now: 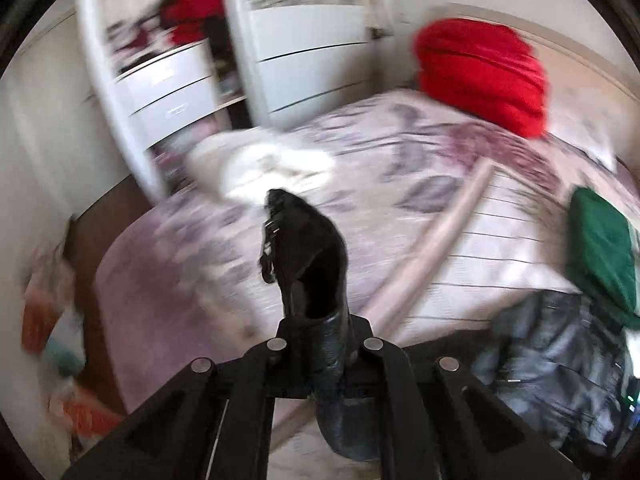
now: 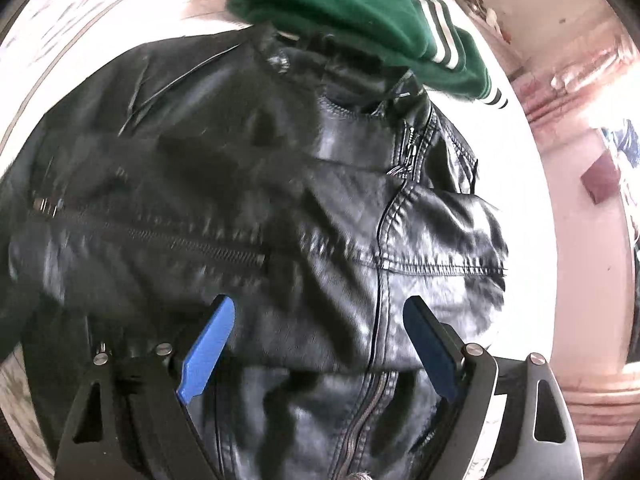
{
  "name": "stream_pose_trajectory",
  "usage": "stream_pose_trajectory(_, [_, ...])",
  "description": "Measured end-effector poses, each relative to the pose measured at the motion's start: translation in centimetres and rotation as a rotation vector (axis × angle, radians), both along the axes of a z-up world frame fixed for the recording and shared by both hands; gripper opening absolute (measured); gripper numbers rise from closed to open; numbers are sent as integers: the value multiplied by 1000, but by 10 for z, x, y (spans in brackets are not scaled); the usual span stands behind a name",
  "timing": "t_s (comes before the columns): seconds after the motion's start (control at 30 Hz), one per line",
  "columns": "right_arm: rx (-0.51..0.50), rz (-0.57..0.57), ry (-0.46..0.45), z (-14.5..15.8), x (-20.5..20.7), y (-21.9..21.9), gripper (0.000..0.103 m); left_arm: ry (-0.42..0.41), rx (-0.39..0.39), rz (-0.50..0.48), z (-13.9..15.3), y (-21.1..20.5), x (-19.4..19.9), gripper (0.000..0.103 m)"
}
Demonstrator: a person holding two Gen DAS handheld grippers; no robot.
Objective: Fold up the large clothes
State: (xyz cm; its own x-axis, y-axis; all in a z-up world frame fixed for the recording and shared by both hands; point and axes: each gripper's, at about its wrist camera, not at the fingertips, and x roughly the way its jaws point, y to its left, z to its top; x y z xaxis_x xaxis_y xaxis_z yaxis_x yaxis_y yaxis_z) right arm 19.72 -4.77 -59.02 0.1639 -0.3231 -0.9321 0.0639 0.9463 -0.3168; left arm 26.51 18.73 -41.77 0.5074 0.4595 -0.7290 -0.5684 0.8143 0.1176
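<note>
Jacket: a black leather jacket [image 2: 280,208] lies spread on the bed, collar at the far end, front zip running toward the near edge; in the left wrist view its bulk shows at the near right [image 1: 560,360].
Sleeve: a strip of the same black leather [image 1: 308,256] stands lifted off the bed, rising from between the left tongs.
Left tongs [image 1: 326,344]: closed on that leather strip, which fills the gap between the fingers.
Right tongs [image 2: 316,312]: spread wide just over the jacket's chest, blue pads [image 2: 208,344] apart with nothing between them.
Green garment [image 2: 360,12]: folded, with white stripes, lying at the jacket's collar and overlapping it.
Bed [image 1: 400,168]: floral cover, with a pale striped sheet on its right part.
Red pile [image 1: 484,72]: folded red cloth at the far right of the bed.
White cloth [image 1: 272,168]: crumpled on the bed's far left.
Drawers [image 1: 172,96]: white, beyond the bed; much of this view is blurred.
</note>
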Motion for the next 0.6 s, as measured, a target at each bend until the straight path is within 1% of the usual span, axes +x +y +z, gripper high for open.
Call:
stream_pose_trajectory(0.07, [46, -38, 4, 0, 6, -17, 88, 10, -4, -91, 6, -29, 30, 5])
stream_pose_trajectory(0.13, [82, -86, 5, 1, 11, -37, 88, 20, -24, -160, 7, -55, 51, 5])
stream_pose_trajectory(0.17, [108, -125, 9, 4, 12, -55, 88, 29, -35, -203, 7, -74, 64, 5])
stream_pose_trajectory(0.2, [127, -157, 10, 7, 12, -69, 88, 37, -52, -261, 6, -100, 78, 5])
stream_pose_trajectory(0.27, [158, -220, 9, 14, 8, -100, 88, 53, -80, -346, 2, -144, 96, 4])
stream_pose_trajectory(0.3, [172, -249, 9, 16, 5, -115, 88, 61, -106, -389, -1, -167, 104, 4])
stream_pose_trajectory(0.37, [199, -315, 13, 21, -5, -155, 88, 91, -162, -491, -14, -228, 125, 4])
stream_pose_trajectory(0.47, [197, -377, 34, 21, -21, -201, 88, 140, -208, -622, -37, -302, 141, 4])
stream_pose_trajectory(0.57, [189, -439, 60, 16, -40, -247, 88, 189, -240, -706, -59, -354, 146, 4])
stream_pose_trajectory(0.6, [187, -452, 66, 14, -44, -256, 88, 209, -251, -734, -67, -371, 147, 4])
